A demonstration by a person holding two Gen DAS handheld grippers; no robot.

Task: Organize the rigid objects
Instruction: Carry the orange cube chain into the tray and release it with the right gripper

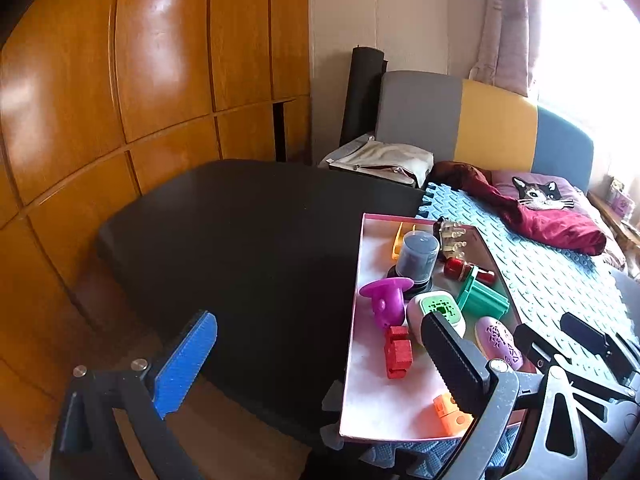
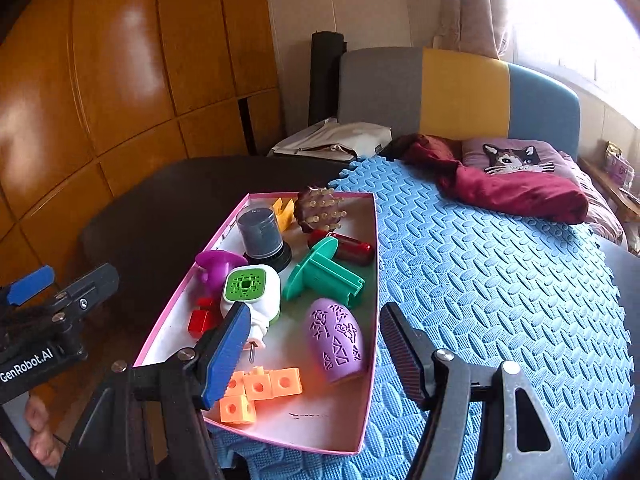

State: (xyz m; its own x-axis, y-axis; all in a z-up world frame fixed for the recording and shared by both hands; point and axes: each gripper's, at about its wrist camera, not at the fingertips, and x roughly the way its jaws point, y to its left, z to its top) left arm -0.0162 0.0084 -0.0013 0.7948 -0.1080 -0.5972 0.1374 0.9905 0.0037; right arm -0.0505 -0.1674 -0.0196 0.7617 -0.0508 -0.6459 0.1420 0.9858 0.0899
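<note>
Pink tray (image 2: 372, 320) holds toys; both tools, left (image 1: 320, 354) and right (image 2: 316, 350), gape empty.

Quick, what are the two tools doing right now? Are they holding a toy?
Left tool: open, holding nothing.
Right tool: open, holding nothing, above the near end of the pink box.

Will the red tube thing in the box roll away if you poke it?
Probably a little. The red cylinder lies on its side, so it looks apt to roll. But the green spool sits right against it and the box wall is close, so it likely stops quickly. It looks hard, not squishy.
</note>
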